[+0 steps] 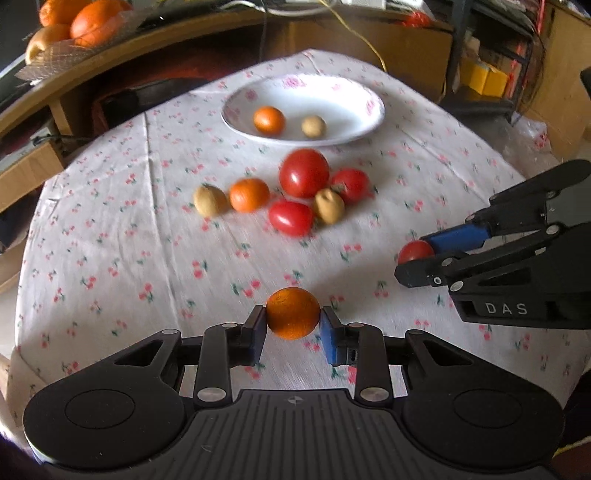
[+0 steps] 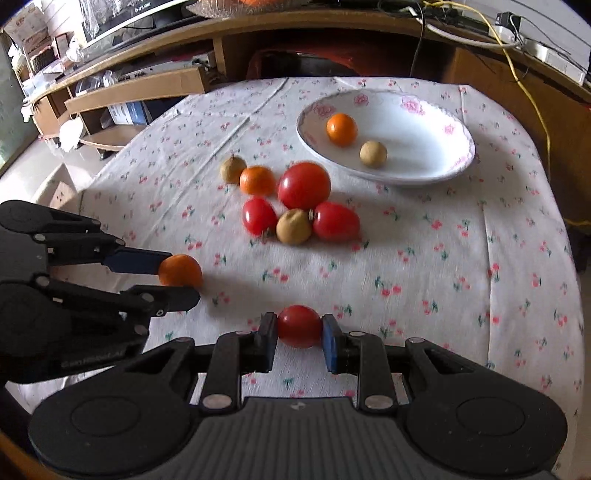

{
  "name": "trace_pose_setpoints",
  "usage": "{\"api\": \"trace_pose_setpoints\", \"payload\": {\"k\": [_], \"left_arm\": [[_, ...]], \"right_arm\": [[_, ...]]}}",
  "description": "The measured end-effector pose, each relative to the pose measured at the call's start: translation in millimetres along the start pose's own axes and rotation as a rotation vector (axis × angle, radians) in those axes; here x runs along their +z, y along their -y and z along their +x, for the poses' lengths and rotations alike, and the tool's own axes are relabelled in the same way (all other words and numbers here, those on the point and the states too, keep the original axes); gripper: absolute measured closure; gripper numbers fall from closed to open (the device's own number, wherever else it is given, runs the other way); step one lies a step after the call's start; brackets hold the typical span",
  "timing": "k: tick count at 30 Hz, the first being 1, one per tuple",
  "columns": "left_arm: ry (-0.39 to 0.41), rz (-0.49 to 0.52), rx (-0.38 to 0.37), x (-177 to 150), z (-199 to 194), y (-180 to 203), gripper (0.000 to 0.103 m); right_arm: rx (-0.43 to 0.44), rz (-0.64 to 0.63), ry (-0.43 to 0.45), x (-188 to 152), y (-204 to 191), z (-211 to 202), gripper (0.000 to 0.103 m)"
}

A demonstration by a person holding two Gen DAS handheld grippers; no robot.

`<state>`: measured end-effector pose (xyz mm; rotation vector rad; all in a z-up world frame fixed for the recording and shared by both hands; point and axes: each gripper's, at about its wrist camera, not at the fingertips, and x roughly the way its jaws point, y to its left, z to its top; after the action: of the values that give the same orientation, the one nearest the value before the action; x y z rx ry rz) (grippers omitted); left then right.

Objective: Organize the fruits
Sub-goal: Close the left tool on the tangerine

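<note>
My left gripper [image 1: 293, 325] is shut on a small orange [image 1: 293, 313], held over the near part of the table; the same orange [image 2: 180, 270] shows at the left of the right wrist view. My right gripper [image 2: 299, 332] is shut on a small red tomato [image 2: 299, 326], also seen as the tomato [image 1: 415, 252] at the right of the left wrist view. A white floral plate [image 1: 364, 107] at the back holds an orange [image 1: 269, 119] and a tan round fruit [image 1: 313, 126]. In front of it lies a cluster: a big tomato [image 1: 303, 172], two smaller tomatoes, an orange [image 1: 249, 194] and two tan fruits.
A cherry-print cloth [image 1: 147, 229] covers the table. Behind it runs a curved wooden shelf [image 1: 110, 55] with a basket of large oranges [image 1: 85, 22]. A yellow cable [image 2: 532, 96] hangs at the back right. Bare cloth lies around the cluster and right of the plate [image 2: 458, 147].
</note>
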<state>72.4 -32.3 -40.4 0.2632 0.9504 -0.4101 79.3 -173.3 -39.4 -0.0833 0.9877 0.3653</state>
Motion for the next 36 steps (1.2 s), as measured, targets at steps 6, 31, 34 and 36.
{"api": "trace_pose_setpoints", "payload": {"k": [6,31,34,36], "left_arm": [[0.000,-0.005,-0.014,-2.7,2.9,-2.4,0.058],[-0.006,-0.014,-0.017,-2.1,4.9,-2.5,0.038],[-0.006,-0.012,-0.020,-1.8,4.8,-1.3,0.039],[-0.006,-0.012,-0.022,-1.5,4.7,-0.7,0.041]], "right_arm": [[-0.007,0.012,-0.005,-1.9,-1.8,1.1,0.074],[0.028,-0.016,0.000,-4.0,-1.2,-1.2,0.060],[0.019,-0.011,0.003,-2.0,0.2,0.1,0.060],[0.014,-0.010,0.004,-0.5,0.8,1.4,0.060]]}}
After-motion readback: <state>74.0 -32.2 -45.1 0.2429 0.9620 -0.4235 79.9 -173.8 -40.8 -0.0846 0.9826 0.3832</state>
